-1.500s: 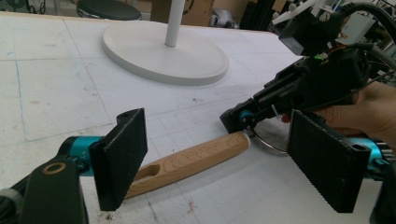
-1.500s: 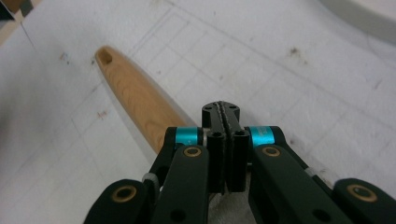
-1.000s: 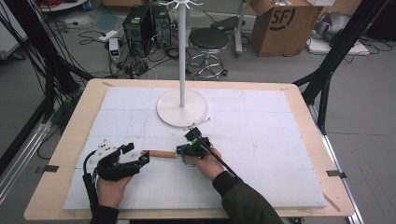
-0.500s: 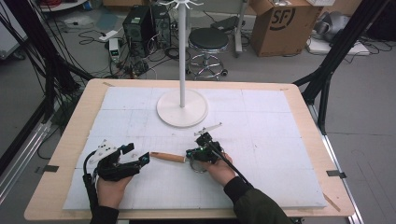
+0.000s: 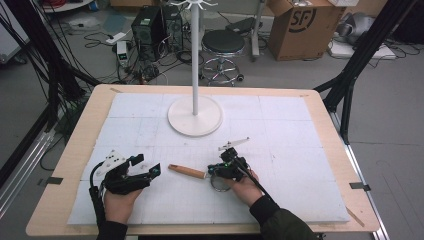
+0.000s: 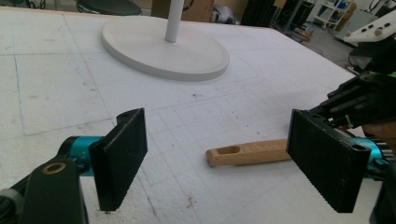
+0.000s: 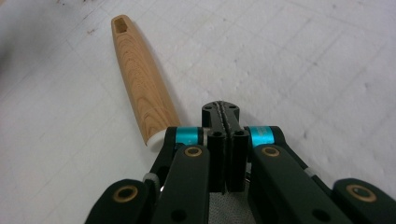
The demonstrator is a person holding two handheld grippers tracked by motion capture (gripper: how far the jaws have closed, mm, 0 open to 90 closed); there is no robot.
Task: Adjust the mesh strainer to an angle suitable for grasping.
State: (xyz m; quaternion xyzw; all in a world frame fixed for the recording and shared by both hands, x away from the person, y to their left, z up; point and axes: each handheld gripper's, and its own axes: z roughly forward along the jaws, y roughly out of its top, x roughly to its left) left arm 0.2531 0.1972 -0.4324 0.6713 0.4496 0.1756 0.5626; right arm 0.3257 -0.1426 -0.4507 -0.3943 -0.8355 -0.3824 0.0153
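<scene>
- Lying on the foam mat [image 5: 280, 125], wooden handle [image 5: 186, 171] sat nearer than the white stand base [image 5: 195, 116].
- Right gripper [image 5: 223, 169]: jaws clenched, beside handle's near end.
- Left gripper [image 5: 145, 167]: jaws released, left of handle.

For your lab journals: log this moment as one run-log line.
left gripper: open, resting | right gripper: shut | wooden handle: flat between them | stand: behind

light wood-grain handle [image 7: 142, 88], black hand-held gripper [image 7: 225, 116], white stand base [image 5: 195, 115].
</scene>
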